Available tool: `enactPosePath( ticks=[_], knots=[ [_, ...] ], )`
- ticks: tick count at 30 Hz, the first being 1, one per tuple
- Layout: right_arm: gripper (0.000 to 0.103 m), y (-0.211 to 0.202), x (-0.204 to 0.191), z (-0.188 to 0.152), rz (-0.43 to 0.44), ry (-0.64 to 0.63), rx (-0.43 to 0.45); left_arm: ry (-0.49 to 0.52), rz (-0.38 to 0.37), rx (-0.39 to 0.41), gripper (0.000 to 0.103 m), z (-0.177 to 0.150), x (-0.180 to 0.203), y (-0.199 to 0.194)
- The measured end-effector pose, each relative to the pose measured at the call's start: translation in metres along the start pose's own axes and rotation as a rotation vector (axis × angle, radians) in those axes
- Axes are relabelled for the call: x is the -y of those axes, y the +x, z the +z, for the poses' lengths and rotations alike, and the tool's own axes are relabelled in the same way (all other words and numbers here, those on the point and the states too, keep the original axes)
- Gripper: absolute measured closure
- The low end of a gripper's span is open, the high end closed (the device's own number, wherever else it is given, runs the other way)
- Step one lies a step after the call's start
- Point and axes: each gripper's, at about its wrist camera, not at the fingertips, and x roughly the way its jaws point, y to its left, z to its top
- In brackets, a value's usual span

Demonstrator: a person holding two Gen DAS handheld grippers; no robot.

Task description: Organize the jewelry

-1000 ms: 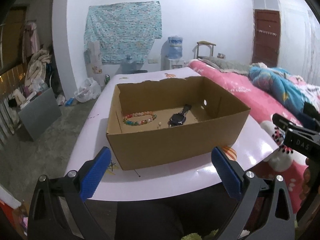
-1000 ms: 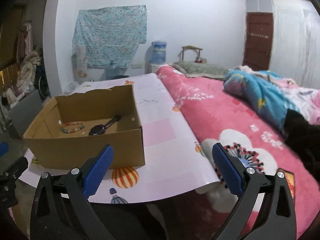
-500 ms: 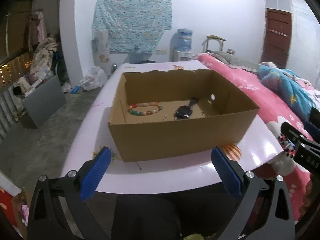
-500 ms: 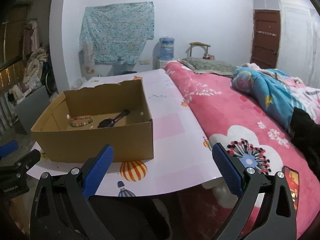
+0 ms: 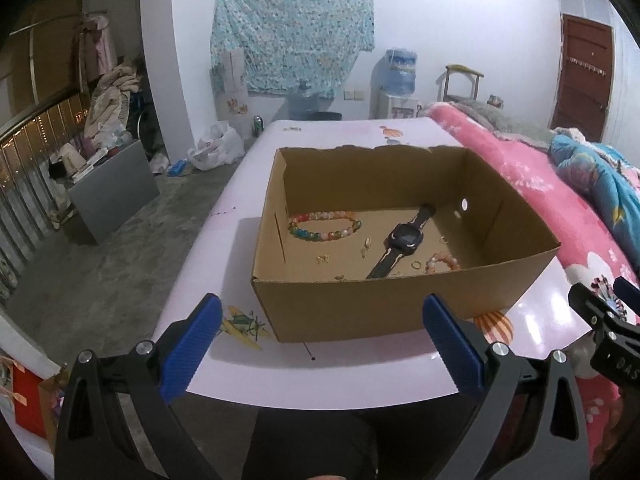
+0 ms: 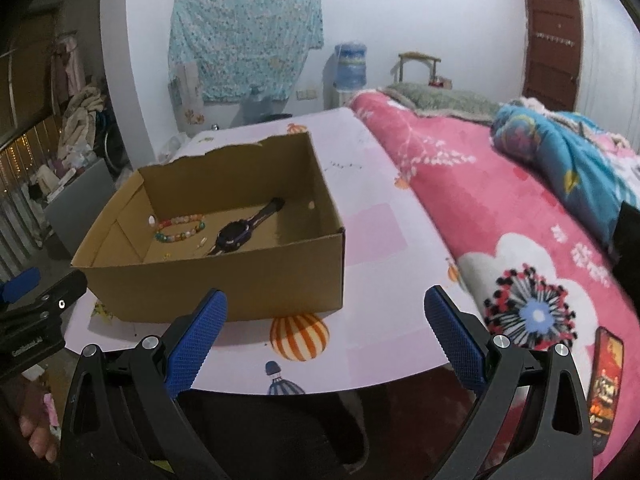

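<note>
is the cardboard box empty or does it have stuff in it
Not empty. The open-topped cardboard box holds a beaded bracelet, a black watch and several small pieces on its floor.

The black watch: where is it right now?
In the left wrist view, the black watch lies on the floor of the cardboard box, right of the multicoloured bead bracelet and left of a smaller pinkish bracelet.

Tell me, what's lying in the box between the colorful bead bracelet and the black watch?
In the left wrist view, small gold pieces, maybe earrings, lie on the box floor between the bead bracelet and the black watch.
</note>
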Motion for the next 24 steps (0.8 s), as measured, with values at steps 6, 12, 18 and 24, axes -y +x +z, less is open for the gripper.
enactPosePath(
  ticks=[6, 12, 18, 24],
  knots=[
    [0.008, 0.016, -0.001, 0.001, 0.006, 0.008, -0.044, -0.013, 0.012, -0.023, 0.005, 0.004, 0.001, 0.010],
    [0.008, 0.024, -0.006, 0.002, 0.016, 0.014, -0.074, -0.030, 0.008, -0.046, 0.005, 0.007, 0.000, 0.020],
    [0.008, 0.027, -0.005, 0.003, 0.019, 0.026, -0.079, -0.045, 0.010, -0.096, 0.005, 0.007, -0.002, 0.030],
    [0.008, 0.031, -0.006, 0.004, 0.040, 0.017, -0.089, -0.066, 0.010, -0.125, 0.005, 0.005, -0.002, 0.035]
  ],
)
